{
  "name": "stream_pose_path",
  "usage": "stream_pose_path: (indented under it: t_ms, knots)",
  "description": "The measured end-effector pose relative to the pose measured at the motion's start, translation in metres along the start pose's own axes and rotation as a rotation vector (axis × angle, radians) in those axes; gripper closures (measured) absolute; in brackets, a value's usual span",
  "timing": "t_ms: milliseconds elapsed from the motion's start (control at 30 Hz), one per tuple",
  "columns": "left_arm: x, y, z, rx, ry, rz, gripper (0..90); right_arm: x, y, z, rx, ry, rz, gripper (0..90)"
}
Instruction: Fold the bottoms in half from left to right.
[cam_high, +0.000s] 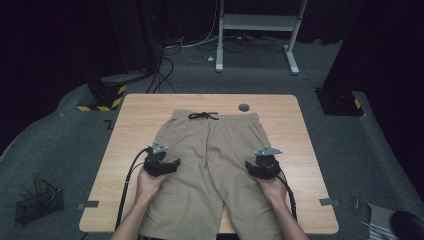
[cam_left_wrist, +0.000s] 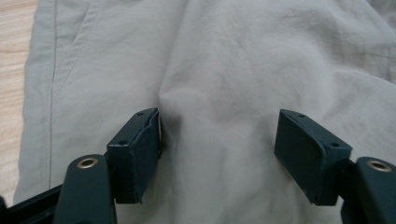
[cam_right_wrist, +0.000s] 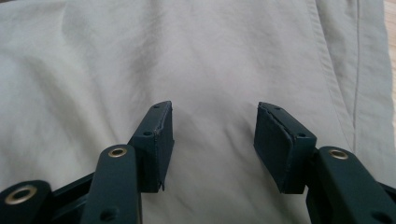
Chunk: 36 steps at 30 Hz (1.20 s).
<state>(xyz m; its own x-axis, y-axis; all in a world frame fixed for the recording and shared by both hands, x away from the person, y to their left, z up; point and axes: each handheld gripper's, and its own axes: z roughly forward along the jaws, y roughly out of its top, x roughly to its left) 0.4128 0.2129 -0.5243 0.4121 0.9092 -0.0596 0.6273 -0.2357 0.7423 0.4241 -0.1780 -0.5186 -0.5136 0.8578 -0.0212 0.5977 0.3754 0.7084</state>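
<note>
Khaki shorts (cam_high: 212, 165) flat, waistband toward tabletop's far edge. Left gripper (cam_high: 172, 164) and right gripper (cam_high: 251, 167): fingers open, pressed on each leg, fabric bunching between them.

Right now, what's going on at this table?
A person is working on a pair of khaki shorts spread flat on the wooden table, waistband and black drawstring at the far end. The left hand-held gripper sits on one leg, the right hand-held gripper on the other. Both have jaws apart, pressed down on the fabric with a soft fold bulging between them. Nothing is pinched or lifted yet.
</note>
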Motion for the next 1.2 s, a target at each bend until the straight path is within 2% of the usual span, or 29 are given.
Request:
stream_pose_path:
  t_ms: [100,200,333,467,533,600,633,733,767,800,867,933,1000,1033,1133,1200]
  knots:
    - [-0.006,-0.008,-0.005,-0.019,0.0,0.012,30.6,0.0,-0.007,-0.006,-0.013,0.002,-0.001,46.8]
    - [-0.016,-0.016,-0.012,-0.017,0.001,0.04,30.3,0.001,-0.015,-0.013,-0.016,0.006,-0.004,46.8]
    - [-0.028,-0.028,-0.025,-0.018,-0.013,0.051,30.3,0.003,-0.029,-0.025,-0.033,0.007,-0.004,46.8]
    - [-0.034,-0.038,-0.036,-0.017,-0.045,0.042,29.9,0.006,-0.038,-0.038,-0.007,0.017,-0.014,46.8]
    - [-0.032,-0.036,-0.038,0.0,-0.055,0.029,30.1,0.007,-0.04,-0.042,0.008,0.023,-0.021,46.0]
    - [-0.029,-0.03,-0.039,-0.019,-0.047,0.014,30.2,0.008,-0.037,-0.043,0.012,0.005,-0.036,45.1]
    - [-0.027,-0.024,-0.038,-0.026,-0.04,0.01,30.6,0.008,-0.035,-0.043,-0.007,0.0,-0.033,44.9]
    - [-0.023,-0.006,-0.033,-0.044,-0.018,0.02,30.5,0.006,-0.021,-0.04,-0.052,0.023,0.015,43.8]
    - [-0.021,0.0,-0.03,-0.043,-0.008,0.027,30.6,0.007,-0.011,-0.033,-0.068,0.019,0.017,43.9]
    - [-0.019,0.005,-0.025,-0.039,0.0,0.026,30.6,0.007,-0.011,-0.033,-0.068,0.019,0.017,43.9]
    - [-0.014,0.011,-0.015,-0.025,0.016,0.017,31.0,0.005,-0.003,-0.022,-0.061,0.022,0.03,44.0]
    - [-0.008,0.011,-0.005,-0.012,0.017,0.001,31.5,0.003,0.002,-0.011,-0.04,0.019,0.036,43.9]
    - [-0.005,0.007,0.003,0.031,0.0,-0.008,31.6,0.002,0.001,-0.003,-0.012,0.024,0.042,43.5]
    - [-0.006,0.004,0.003,0.01,0.005,0.011,30.8,0.005,-0.002,-0.002,-0.006,0.011,0.017,42.9]
    - [-0.011,-0.004,-0.002,-0.013,0.004,0.026,30.6,0.007,-0.006,-0.005,-0.004,0.007,-0.005,42.2]
    - [-0.017,-0.011,-0.007,-0.016,0.014,0.06,30.9,0.008,-0.011,-0.009,-0.008,0.013,-0.011,42.1]
